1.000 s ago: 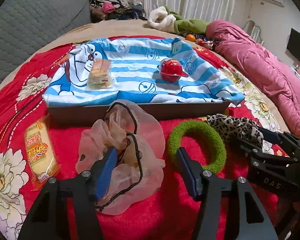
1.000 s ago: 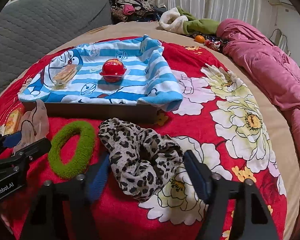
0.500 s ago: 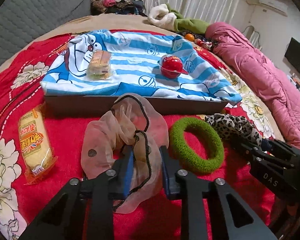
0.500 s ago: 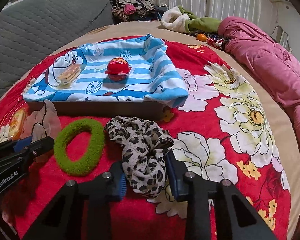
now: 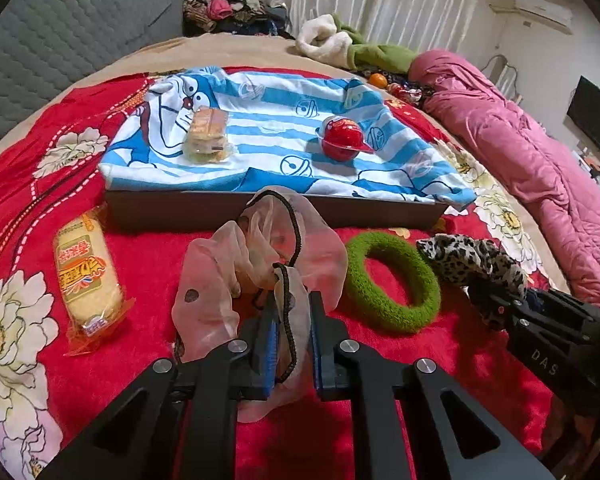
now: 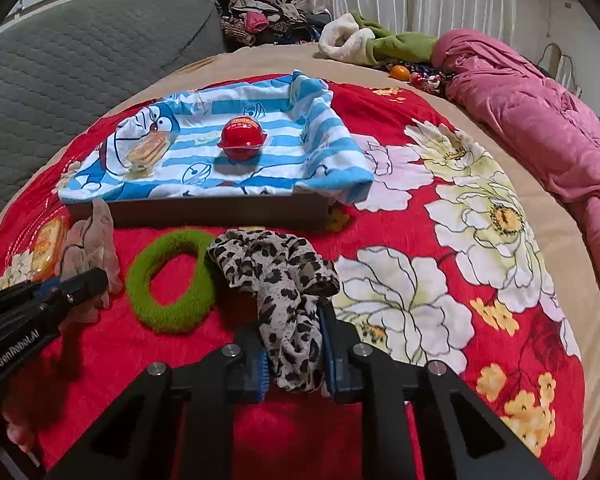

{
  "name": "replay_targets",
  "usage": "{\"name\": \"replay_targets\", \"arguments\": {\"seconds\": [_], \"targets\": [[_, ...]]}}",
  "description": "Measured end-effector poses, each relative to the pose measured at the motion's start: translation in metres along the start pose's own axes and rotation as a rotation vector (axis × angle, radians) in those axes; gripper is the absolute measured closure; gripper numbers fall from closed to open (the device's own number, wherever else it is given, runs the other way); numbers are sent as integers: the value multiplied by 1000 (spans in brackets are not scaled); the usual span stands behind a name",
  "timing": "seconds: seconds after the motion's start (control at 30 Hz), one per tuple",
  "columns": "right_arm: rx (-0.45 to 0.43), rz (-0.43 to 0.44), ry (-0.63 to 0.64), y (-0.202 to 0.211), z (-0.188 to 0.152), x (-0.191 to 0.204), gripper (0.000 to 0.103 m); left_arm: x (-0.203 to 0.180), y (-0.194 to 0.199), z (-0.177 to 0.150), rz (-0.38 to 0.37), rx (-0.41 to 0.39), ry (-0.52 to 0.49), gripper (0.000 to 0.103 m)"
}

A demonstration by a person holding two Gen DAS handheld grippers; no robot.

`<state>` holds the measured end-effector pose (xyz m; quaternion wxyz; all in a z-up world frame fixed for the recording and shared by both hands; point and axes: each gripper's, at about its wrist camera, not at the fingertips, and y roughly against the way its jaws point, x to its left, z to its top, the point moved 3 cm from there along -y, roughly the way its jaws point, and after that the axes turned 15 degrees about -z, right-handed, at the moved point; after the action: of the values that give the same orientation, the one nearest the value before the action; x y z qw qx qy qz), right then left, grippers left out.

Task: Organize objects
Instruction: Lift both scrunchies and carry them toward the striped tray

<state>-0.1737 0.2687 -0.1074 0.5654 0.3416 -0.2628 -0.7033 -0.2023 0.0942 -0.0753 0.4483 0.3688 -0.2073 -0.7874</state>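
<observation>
**Both tongs pinching scrunchies on the red bedspread**

My left gripper (image 5: 293, 340) is pressed together on the sheer pink scrunchie (image 5: 256, 264); its gauzy fabric and black cord are caught between the blue pads, and the rest of it billows out ahead on the red floral bedspread (image 5: 152, 248). My right gripper (image 6: 294, 354) is closing on the leopard-print scrunchie (image 6: 276, 276), with the bunched cloth already squeezed between its pads and the loose end spread toward the tray.

Between the two scrunchies lies the green fuzzy hair ring (image 5: 392, 280), flat on the bedspread, just beside the leopard one. A wrapped snack cake (image 5: 86, 276) lies to the left of the pink scrunchie, apart from it.

Beyond them sits a shallow brown tray (image 5: 220, 210) lined with a blue-striped cartoon-cat towel (image 5: 268, 148). On the towel rest a wrapped sandwich biscuit (image 5: 206, 136) and a red ball-shaped container (image 5: 342, 142), well apart from each other.
</observation>
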Motion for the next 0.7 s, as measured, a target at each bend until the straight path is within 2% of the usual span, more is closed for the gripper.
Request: {"name": "replay_targets", "arguments": {"seconds": [0.27, 0.7], "targets": [[-12, 18, -30, 18, -8, 0, 89, -4, 20, -1, 15, -34, -12, 90], [-77, 49, -29, 71, -8, 17, 89, -7, 63, -7, 31, -92, -12, 90]]}}
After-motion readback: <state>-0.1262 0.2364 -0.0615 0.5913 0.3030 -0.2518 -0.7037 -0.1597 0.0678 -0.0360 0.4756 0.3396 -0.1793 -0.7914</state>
